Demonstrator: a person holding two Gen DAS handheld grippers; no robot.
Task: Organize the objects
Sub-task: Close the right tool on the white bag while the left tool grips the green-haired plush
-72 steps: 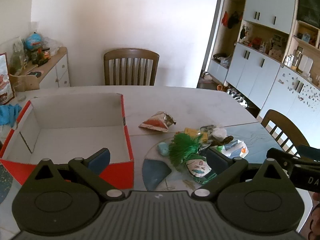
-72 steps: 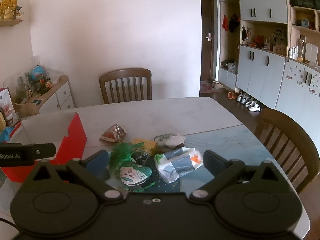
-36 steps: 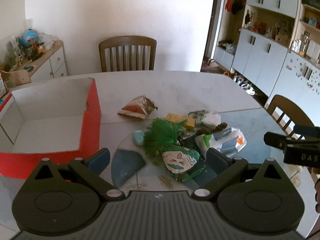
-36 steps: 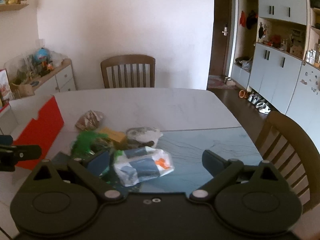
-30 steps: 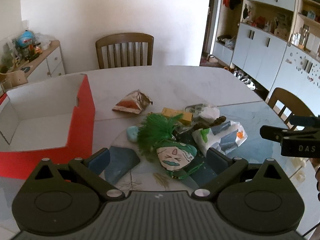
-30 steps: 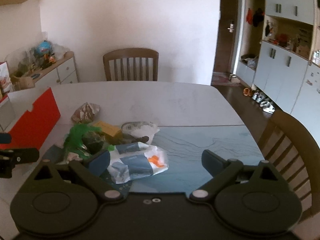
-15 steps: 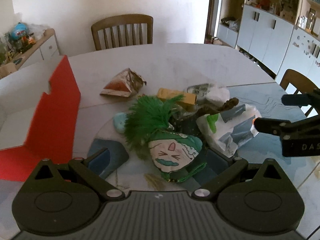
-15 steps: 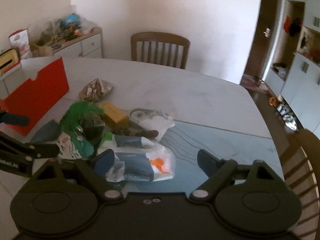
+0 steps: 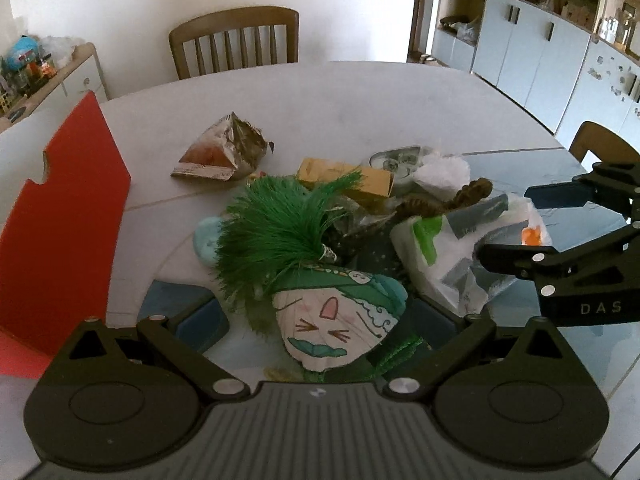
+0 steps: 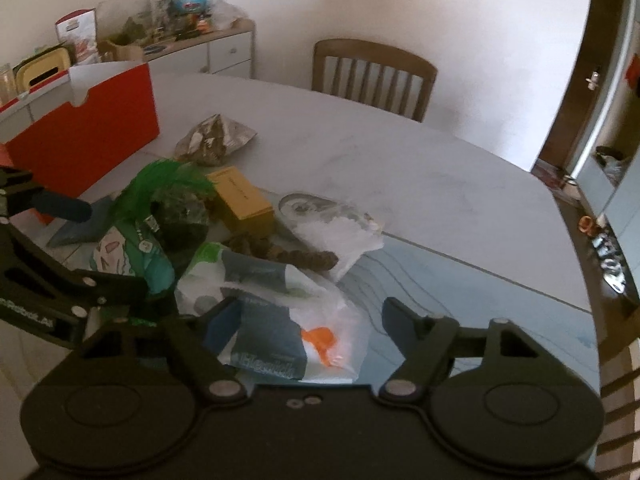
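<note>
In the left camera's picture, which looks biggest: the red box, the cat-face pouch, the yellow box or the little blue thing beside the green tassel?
1. red box, though cut off by the frame
2. cat-face pouch, closest to the camera, so enlarged
3. yellow box, partly hidden by the tassel
4. little blue thing, partly hidden

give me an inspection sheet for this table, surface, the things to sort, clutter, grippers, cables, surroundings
Surface: white table with a blue patterned part.
Job's things: red box open at left; cat-face pouch with green tassel; plastic bag; yellow carton; crumpled snack packet.
Clutter: things heaped together, overlapping.
Grippers: left hand-held gripper open around the pouch; right hand-held gripper open, jaws just been closing, bag between them.
Cables: nothing seen.
Surroundings: wooden chair, sideboard, cabinets.
</note>
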